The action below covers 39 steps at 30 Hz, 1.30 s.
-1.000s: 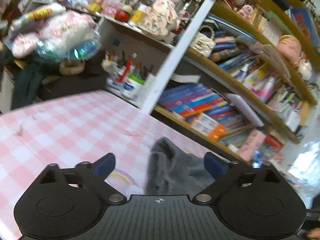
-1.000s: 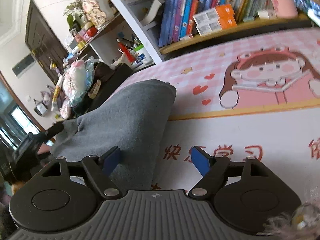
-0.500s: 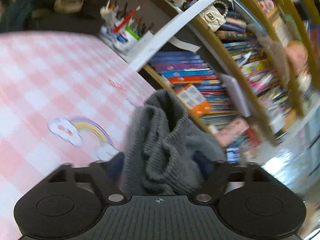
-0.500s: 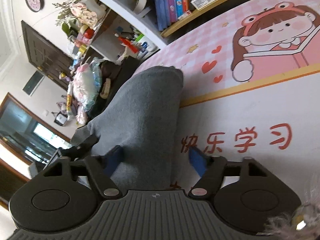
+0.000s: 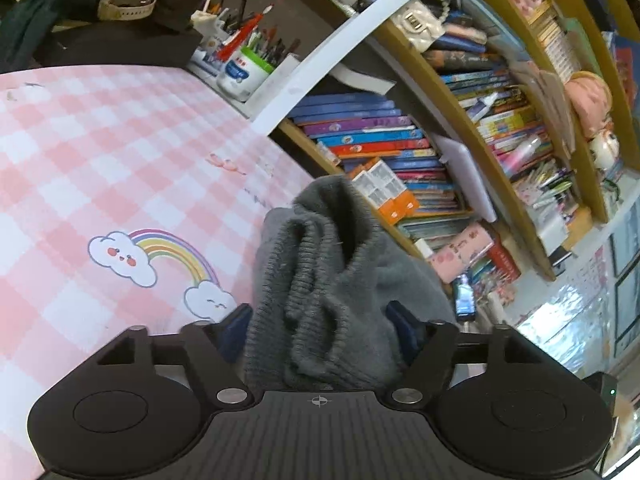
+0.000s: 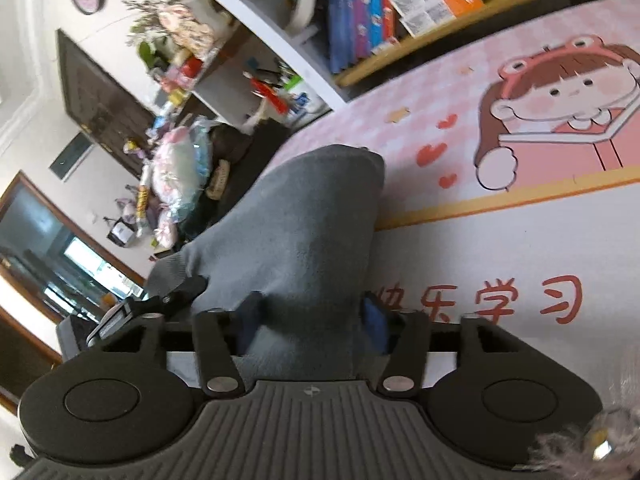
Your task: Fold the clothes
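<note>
fingers of the left gripper are closed in on a bunched, ribbed edge of the grey sweater; blue pads press the knit from both sides. right gripper likewise has its fingers pinched on a smooth part of the same sweater, cloth filling the gap betw. them.

sweater's long axis runs away from the right gripper toward the far counter edge, ending in a rounded fold near the red hearts. in the right wrist view the left gripper grips the cloth's left corner, so the piece is stretched betw. the two. whether it's lifted off the counter or lying on it, can't tell.

counter has a pink check cover w/ a rainbow-and-cloud print just left of the sweater; on the right side a cartoon girl print and red characters. bookshelf packed w/ books stands right behind the counter edge, pen holder beside it. plush toys in plastic are piled further off.
</note>
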{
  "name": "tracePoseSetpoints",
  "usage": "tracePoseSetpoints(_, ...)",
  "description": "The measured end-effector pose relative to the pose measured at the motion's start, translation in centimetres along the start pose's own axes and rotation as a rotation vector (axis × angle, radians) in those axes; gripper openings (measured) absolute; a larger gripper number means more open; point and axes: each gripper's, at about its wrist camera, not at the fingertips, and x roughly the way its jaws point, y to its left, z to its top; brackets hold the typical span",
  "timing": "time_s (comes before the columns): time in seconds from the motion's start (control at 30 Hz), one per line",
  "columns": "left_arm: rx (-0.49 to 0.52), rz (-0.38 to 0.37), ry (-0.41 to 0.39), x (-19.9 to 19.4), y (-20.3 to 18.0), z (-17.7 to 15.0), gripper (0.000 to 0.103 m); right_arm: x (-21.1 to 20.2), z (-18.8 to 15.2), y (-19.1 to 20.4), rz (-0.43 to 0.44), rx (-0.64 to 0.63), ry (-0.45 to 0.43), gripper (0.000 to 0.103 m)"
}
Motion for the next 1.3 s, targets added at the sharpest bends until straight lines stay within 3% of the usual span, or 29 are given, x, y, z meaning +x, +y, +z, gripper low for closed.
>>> tracePoseSetpoints(0.03,0.001,0.000,0.004,0.1,0.0,0.0,0.080,0.3,0.2,-0.2,-0.005,0.012,0.011,0.068)
tracePoseSetpoints(0.17,0.004,-0.001,0.018,0.5,-0.1,-0.1,0.081,1.9,0.4,-1.3,0.027,0.118,0.079,0.069)
tracePoseSetpoints(0.27,0.005,-0.003,0.030,0.8,-0.2,-0.2,0.077,2.3,0.2,-1.1,0.050,0.120,0.088,0.051)
tracePoseSetpoints(0.3,0.005,-0.008,0.033,0.8,-0.4,-0.3,0.071,2.2,0.1,-0.7,0.054,0.104,0.082,0.044)
tracePoseSetpoints(0.43,-0.002,-0.044,0.029,0.8,-0.8,-0.4,0.060,1.0,0.1,0.6,0.034,-0.002,0.041,0.037)
tracePoseSetpoints(0.87,0.052,-0.090,0.054,2.8,-3.5,0.7,0.059,-1.1,1.7,0.4,0.010,-0.050,-0.015,0.036)
tracePoseSetpoints(1.3,0.149,-0.122,0.088,7.0,-7.5,2.3,0.059,-2.7,5.5,-1.0,-0.030,-0.100,-0.070,0.036)
